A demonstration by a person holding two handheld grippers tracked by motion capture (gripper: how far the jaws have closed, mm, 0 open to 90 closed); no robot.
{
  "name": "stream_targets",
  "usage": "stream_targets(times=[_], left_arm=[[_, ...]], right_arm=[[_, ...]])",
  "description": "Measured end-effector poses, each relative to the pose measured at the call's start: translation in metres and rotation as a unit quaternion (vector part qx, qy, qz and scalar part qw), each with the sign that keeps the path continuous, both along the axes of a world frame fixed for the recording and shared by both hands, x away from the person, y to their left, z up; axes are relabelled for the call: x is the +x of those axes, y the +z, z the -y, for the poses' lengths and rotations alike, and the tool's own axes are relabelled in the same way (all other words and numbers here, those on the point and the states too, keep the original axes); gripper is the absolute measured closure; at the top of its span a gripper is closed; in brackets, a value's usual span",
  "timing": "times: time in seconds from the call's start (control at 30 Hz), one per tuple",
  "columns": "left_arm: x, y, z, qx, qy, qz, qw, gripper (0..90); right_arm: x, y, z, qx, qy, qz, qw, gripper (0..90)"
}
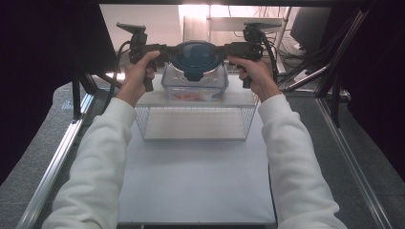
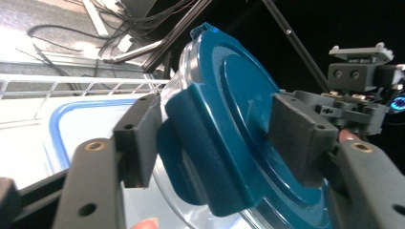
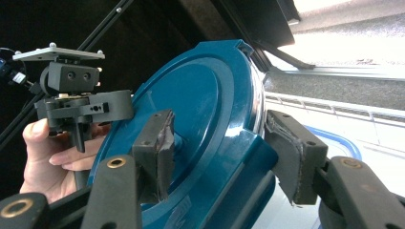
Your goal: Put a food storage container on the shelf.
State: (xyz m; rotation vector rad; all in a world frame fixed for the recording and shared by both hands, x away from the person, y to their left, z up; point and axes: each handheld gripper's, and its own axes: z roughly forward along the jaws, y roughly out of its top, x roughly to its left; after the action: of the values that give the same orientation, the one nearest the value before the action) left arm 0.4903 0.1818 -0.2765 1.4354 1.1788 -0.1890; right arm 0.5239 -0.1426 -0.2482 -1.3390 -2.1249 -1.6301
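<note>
ok so starting at the tongs: the right gripper (image 1: 224, 50) looks clamped on the right edge of the blue lid (image 1: 196, 55), one pad on top of it and the other tucked under the rim by the clip flap; the left gripper (image 1: 168, 51) straddles the flap on the left edge the same way, but honestly I can't tell if its pads are biting or just sitting either side of it.

The lid is on a clear container (image 1: 193, 83) with something orange (image 1: 191, 97) in the bottom; it's at the far end of the wire basket (image 1: 141, 119), middle of the table, well away from the near edge of the white board (image 1: 196, 191); can't tell whether it's resting on anything or hanging from the grippers.

What could go wrong, my guess: if only one side really holds, the container swings down on the loose side and the orange stuff slides or spills; the pads are on smooth plastic and only at the rim, so a slip is easy; and if a flap gets levered open while it's in the air, the container could drop off its lid onto the basket wires.

Writing: there's a faint embossed mark on the lid flap in the right gripper view, too blurry to read; no brand or label I can make out anywhere.
</note>
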Motion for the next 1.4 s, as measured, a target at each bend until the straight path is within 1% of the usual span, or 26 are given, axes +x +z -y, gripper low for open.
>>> stream_targets(times=[0.07, 0.1, 0.13, 0.17, 0.2, 0.3, 0.37, 0.4, 0.43, 0.47, 0.5, 0.53, 0.57, 0.67, 0.73, 0.77, 0.83, 0.87, 0.9, 0.97, 1.07, 1.2, 1.27, 1.3, 1.37, 1.4], left_arm=[[-0.001, 0.001, 0.001, -0.002, -0.004, 0.002, 1.0000, 27.3], [-0.001, 0.001, 0.001, -0.002, -0.004, 0.002, 1.0000, 24.3], [-0.001, 0.001, 0.002, -0.004, -0.005, 0.004, 1.0000, 24.3], [-0.002, 0.002, 0.001, -0.003, -0.004, 0.007, 1.0000, 21.2], [-0.002, 0.003, -0.001, 0.000, 0.001, 0.009, 1.0000, 17.6], [-0.003, 0.004, -0.002, 0.006, 0.005, 0.011, 0.9999, 15.0], [-0.004, 0.005, -0.003, 0.011, 0.007, 0.014, 0.9998, 13.7], [-0.007, 0.006, -0.005, 0.014, 0.010, 0.020, 0.9996, 13.5], [-0.007, 0.006, -0.005, 0.014, 0.010, 0.020, 0.9996, 13.3], [-0.009, 0.007, -0.006, 0.018, 0.013, 0.026, 0.9994, 13.3], [-0.012, 0.008, -0.007, 0.020, 0.015, 0.030, 0.9992, 13.2], [-0.018, 0.011, -0.009, 0.027, 0.022, 0.040, 0.9986, 13.3], [-0.018, 0.011, -0.009, 0.027, 0.022, 0.040, 0.9986, 13.5], [-0.027, 0.014, -0.011, 0.038, 0.021, 0.053, 0.9976, 13.5], [-0.033, 0.015, -0.013, 0.049, 0.027, 0.059, 0.9967, 13.7], [-0.038, 0.014, -0.015, 0.047, 0.031, 0.059, 0.9967, 13.7], [-0.041, 0.013, -0.017, 0.046, 0.032, 0.059, 0.9967, 13.8], [-0.045, 0.012, -0.019, 0.051, 0.034, 0.060, 0.9963, 13.8], [-0.045, 0.012, -0.019, 0.051, 0.034, 0.060, 0.9963, 13.8], [-0.049, 0.010, -0.021, 0.064, 0.039, 0.065, 0.9951, 14.3], [-0.057, 0.008, -0.026, 0.063, 0.040, 0.069, 0.9948, 14.3], [-0.069, 0.003, -0.031, 0.083, 0.051, 0.081, 0.9920, 14.6], [-0.075, -0.001, -0.035, 0.080, 0.051, 0.083, 0.9921, 15.7], [-0.079, -0.003, -0.037, 0.085, 0.050, 0.085, 0.9915, 15.7], [-0.088, -0.008, -0.040, 0.105, 0.056, 0.095, 0.9883, 16.0], [-0.093, -0.011, -0.043, 0.106, 0.055, 0.098, 0.9880, 16.1]], right_arm=[[-0.002, 0.001, -0.001, -0.009, -0.005, 0.010, 0.9999, 38.4], [-0.002, 0.001, -0.001, -0.009, -0.005, 0.010, 0.9999, 38.4], [-0.004, 0.001, -0.002, -0.015, -0.007, 0.015, 0.9997, 36.8], [-0.005, 0.001, -0.003, -0.020, -0.008, 0.020, 0.9996, 34.8], [-0.007, 0.001, -0.002, -0.025, -0.016, 0.031, 0.9991, 31.7], [-0.009, 0.000, 0.000, -0.022, -0.025, 0.039, 0.9987, 28.6], [-0.011, -0.002, 0.004, -0.011, -0.024, 0.044, 0.9987, 24.7], [-0.012, -0.002, 0.006, -0.009, -0.025, 0.047, 0.9986, 23.5], [-0.013, -0.001, 0.007, -0.007, -0.025, 0.050, 0.9984, 22.8], [-0.013, -0.001, 0.007, -0.007, -0.025, 0.050, 0.9984, 22.8], [-0.016, 0.001, 0.009, -0.006, -0.025, 0.055, 0.9982, 22.4], [-0.021, 0.006, 0.011, -0.006, -0.021, 0.068, 0.9974, 21.4], [-0.021, 0.006, 0.011, -0.006, -0.021, 0.068, 0.9974, 21.4], [-0.031, 0.013, 0.013, -0.019, -0.016, 0.083, 0.9962, 20.2], [-0.036, 0.014, 0.014, -0.029, -0.015, 0.089, 0.9955, 19.9], [-0.040, 0.014, 0.015, -0.031, -0.016, 0.097, 0.9947, 19.8], [-0.042, 0.013, 0.016, -0.033, -0.014, 0.099, 0.9944, 19.7], [-0.045, 0.011, 0.017, -0.038, -0.015, 0.100, 0.9941, 19.7], [-0.045, 0.011, 0.017, -0.038, -0.015, 0.100, 0.9941, 19.7], [-0.049, 0.008, 0.019, -0.040, -0.017, 0.102, 0.9939, 19.6], [-0.052, 0.006, 0.021, -0.042, -0.018, 0.104, 0.9936, 19.6], [-0.061, 0.002, 0.028, -0.047, -0.014, 0.112, 0.9925, 19.7], [-0.068, -0.002, 0.038, -0.047, -0.011, 0.123, 0.9912, 21.3], [-0.068, -0.002, 0.038, -0.047, -0.011, 0.123, 0.9912, 21.3], [-0.075, -0.006, 0.045, -0.057, -0.004, 0.135, 0.9892, 21.6], [-0.079, -0.009, 0.048, -0.066, -0.003, 0.139, 0.9880, 21.6]])
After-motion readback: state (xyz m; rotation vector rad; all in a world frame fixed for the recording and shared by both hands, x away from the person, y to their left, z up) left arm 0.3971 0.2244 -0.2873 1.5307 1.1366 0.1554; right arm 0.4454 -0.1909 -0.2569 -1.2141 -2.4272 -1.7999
